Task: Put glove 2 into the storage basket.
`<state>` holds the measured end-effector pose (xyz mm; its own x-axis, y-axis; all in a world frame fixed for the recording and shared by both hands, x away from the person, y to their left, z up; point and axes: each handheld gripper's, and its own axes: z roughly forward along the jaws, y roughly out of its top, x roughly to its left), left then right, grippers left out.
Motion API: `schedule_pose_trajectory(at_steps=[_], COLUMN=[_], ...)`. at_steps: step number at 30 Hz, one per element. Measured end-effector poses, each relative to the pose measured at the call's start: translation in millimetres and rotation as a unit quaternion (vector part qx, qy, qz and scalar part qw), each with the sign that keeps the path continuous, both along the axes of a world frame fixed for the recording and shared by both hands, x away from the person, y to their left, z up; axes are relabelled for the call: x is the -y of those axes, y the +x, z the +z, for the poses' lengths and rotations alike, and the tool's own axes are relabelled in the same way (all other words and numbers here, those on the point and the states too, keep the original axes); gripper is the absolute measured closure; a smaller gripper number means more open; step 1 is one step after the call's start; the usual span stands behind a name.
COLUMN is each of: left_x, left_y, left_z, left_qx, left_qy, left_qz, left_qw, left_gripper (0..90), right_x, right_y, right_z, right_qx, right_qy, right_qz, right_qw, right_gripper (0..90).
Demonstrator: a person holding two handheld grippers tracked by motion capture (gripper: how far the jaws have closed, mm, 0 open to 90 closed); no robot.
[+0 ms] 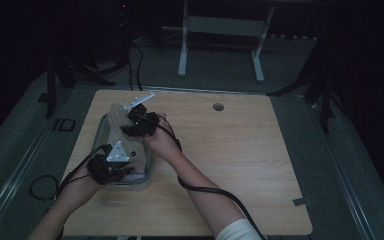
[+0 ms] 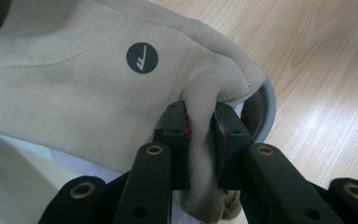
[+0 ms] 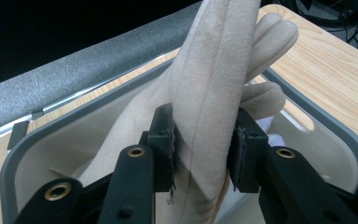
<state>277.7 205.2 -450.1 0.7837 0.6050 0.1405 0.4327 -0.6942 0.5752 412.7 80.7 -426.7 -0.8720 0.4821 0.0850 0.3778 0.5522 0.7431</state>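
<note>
Left gripper [image 1: 111, 166]: I clench it on a bunched fold of the beige glove [image 2: 74, 93], at the cuff end. In the left gripper view both pads press the soft cloth from either side, and a tuft of it hangs below the jaws.
Right gripper [image 1: 139, 121]: I clamp it on the glove's finger end. In the right gripper view the jaws pinch a thick fold, with the glove's fingers [image 3: 270, 32] sticking out past them.
Glove: it is a beige suede-like glove with a round dark logo patch [image 2: 142, 58]. It is stretched between my two grippers above the tub [image 1: 101, 131], which sits at the left part of the table.
Tub: it is a pale plastic container with a grey rim [image 3: 307, 114] and rounded corners. Something white lies on its bottom, too little of it visible to tell what.
Table [image 1: 240, 150]: it has a light wooden top with a round cable hole [image 1: 218, 106] near the far edge.
My hands: both forearms come in from the near edge, the left hand beside the tub's near end and the right hand at its far right side. A black cable [image 1: 215, 192] trails along my right arm.
</note>
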Motion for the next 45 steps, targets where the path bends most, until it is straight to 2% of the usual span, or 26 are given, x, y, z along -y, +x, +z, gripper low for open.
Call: schedule_pose_trajectory(at_steps=[5,7,12,16,20,24,30,36,38,39,40,42,43,45], left_x=[-6.0,-6.9,-4.6,-2.9,-2.9,-4.1,-4.0,-3.6,-3.7,-3.3,-3.1,-2.7,-2.7,-4.1], left_y=[-0.1,2.7,8.8,10.4,12.2,16.2,17.8,18.7,19.0,18.8,18.7,18.5,18.6,18.6], left_z=[-2.0,-6.0,-17.3,-21.9,-26.0,-31.9,-35.0,-36.1,-36.0,-35.5,-35.2,-34.0,-33.4,-30.2], left_qx=[-0.003,-0.007,-0.021,-0.023,-0.027,-0.039,-0.044,-0.047,-0.05,-0.049,-0.048,-0.047,-0.047,-0.036], left_qy=[0.001,0.001,-0.002,-0.003,-0.003,-0.015,-0.022,-0.027,-0.03,-0.029,-0.028,-0.029,-0.034,-0.054], left_qz=[0.006,0.008,0.01,0.012,0.013,0.017,0.017,0.02,0.023,0.023,0.022,0.023,0.022,0.025], left_qw=[1.0,0.9999,0.9997,0.9997,0.9995,0.999,0.9987,0.9983,0.998,0.9981,0.9982,0.9982,0.9981,0.9976], left_gripper=[77.9,77.9,77.8,77.8,77.8,77.6,77.0,76.0,75.0,74.8,74.4,71.8,68.7,55.4], right_x=[-8.7,-11.7,-13.3,-12.6,-13.4,-13.2,-7.0,1.9,5.7,7.3,9.1,13.3,14.8,18.8], right_y=[4.0,5.9,15.4,22.0,26.4,29.9,35.5,37.1,37.1,36.8,36.1,35.1,34.2,32.1], right_z=[-7.3,-12.5,-29.8,-43.9,-49.7,-54.5,-52.0,-47.8,-44.7,-43.2,-41.2,-37.7,-36.4,-32.3], right_qx=[-0.01,-0.009,-0.026,-0.039,-0.044,-0.053,-0.039,-0.038,-0.036,-0.028,-0.016,-0.011,-0.005,0.008], right_qy=[0.002,-0.004,-0.019,-0.034,-0.043,-0.042,-0.046,-0.048,-0.041,-0.047,-0.055,-0.047,-0.049,-0.05], right_qz=[0.0,-0.001,-0.002,-0.004,-0.001,-0.004,0.006,0.024,0.022,0.028,0.028,0.037,0.038,0.037], right_qw=[0.9999,1.0,0.9995,0.9987,0.9981,0.9977,0.9981,0.9978,0.9983,0.9981,0.9979,0.9982,0.9981,0.9981], right_gripper=[66.1,66.1,65.8,65.0,63.6,58.4,42.7,17.9,16.9,13.2,13.7,13.4,13.5,13.7])
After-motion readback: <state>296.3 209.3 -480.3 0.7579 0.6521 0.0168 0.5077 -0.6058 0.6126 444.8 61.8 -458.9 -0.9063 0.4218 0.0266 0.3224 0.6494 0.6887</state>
